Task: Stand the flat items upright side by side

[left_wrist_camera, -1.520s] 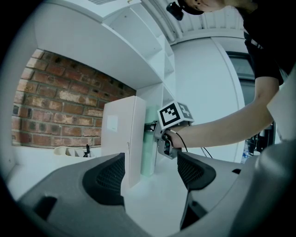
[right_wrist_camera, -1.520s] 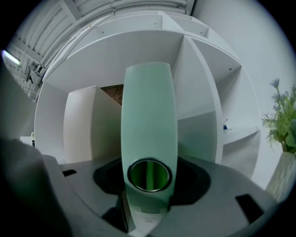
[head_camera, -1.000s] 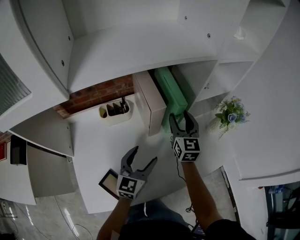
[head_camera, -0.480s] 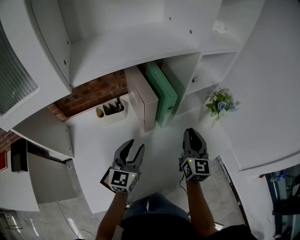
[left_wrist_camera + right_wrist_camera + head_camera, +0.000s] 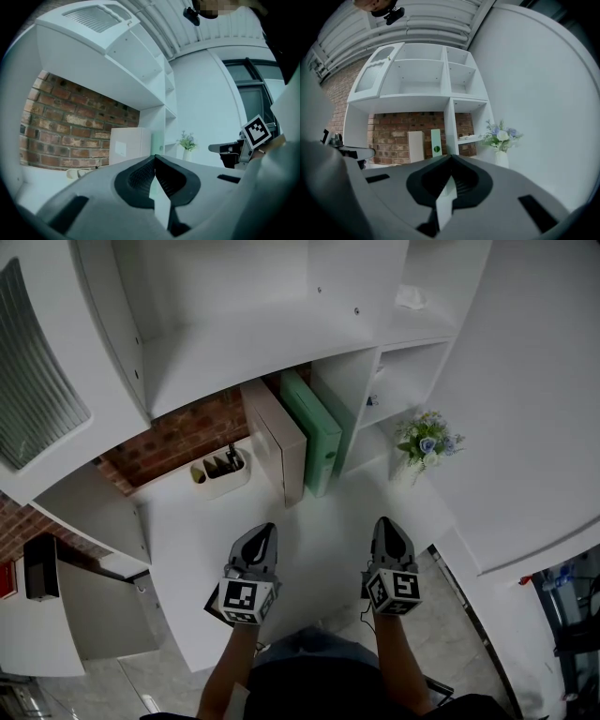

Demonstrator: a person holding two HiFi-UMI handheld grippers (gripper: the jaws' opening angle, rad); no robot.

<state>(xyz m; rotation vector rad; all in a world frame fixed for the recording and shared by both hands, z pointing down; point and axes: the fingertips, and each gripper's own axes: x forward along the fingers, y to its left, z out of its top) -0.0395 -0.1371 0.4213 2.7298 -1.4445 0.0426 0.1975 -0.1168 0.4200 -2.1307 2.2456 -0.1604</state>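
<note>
Evidently the standing-up step is finished. The beige file box (image 5: 277, 442) and the green file box (image 5: 314, 432) both stand upright on the white desk (image 5: 319, 540), tucked under the shelf unit (image 5: 262, 334). The beige one is at the green one's 9 o'clock, and their sides appear to touch. Neither looks tilted.

Further out, a cream pen holder (image 5: 220, 470) sits at the beige box's 9 o'clock, against the brick wall (image 5: 178, 432). A vase of flowers (image 5: 424, 442) stands at the green box's 3 o'clock, past the shelf's upright.

Toward 6 o'clock, well apart from the boxes, the left gripper (image 5: 264, 532) and right gripper (image 5: 387, 526) hover near the desk's front edge, pointing at the boxes. Both have just been closing. Each gripper view shows the jaws clenched tip to tip with nothing between them.

A dark corner (image 5: 210, 607) shows at 9 o'clock of the left gripper's marker cube, but too little is visible to name it. If it is another flat item, I judge the next move would be to open the left jaws, lift it and stand it beside the beige box. Otherwise nothing is left to do.
</note>
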